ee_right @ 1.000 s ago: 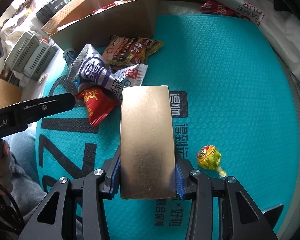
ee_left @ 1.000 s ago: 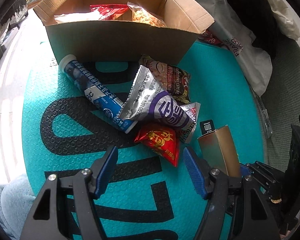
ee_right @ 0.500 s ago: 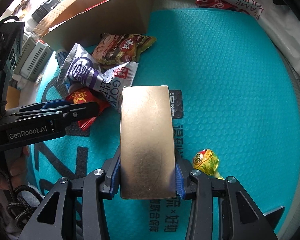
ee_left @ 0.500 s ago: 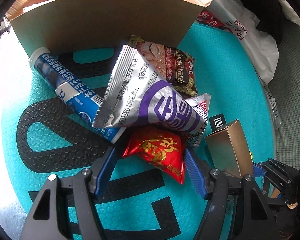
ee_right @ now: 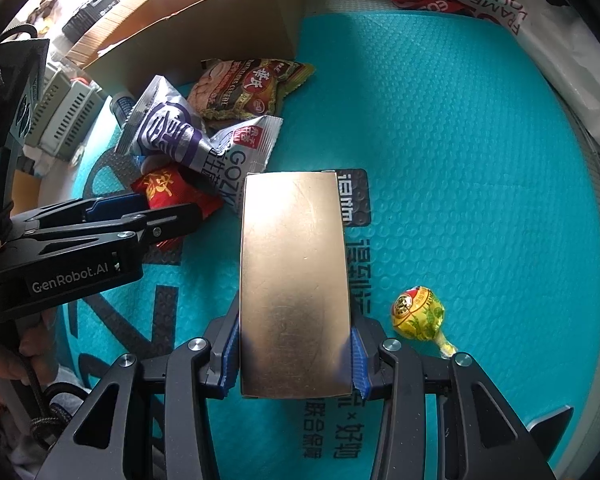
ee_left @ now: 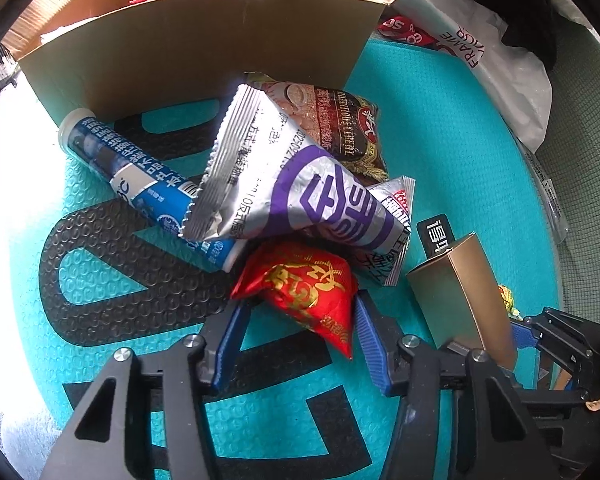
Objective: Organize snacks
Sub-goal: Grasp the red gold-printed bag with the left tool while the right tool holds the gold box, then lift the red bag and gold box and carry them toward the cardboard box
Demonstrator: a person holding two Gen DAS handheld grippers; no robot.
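Your right gripper clamps a gold box between its blue pads, held above the teal mat. Just right of it a yellow lollipop lies on the mat. On the left, your left gripper is closing, its jaws around the red packet. Behind that sit a silver-purple pouch, a brown packet and a cardboard box.

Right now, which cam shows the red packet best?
Left wrist: the red packet sits whole between the closing left gripper fingers. Right wrist shows it smaller, partly hidden behind that gripper and the silver packets.
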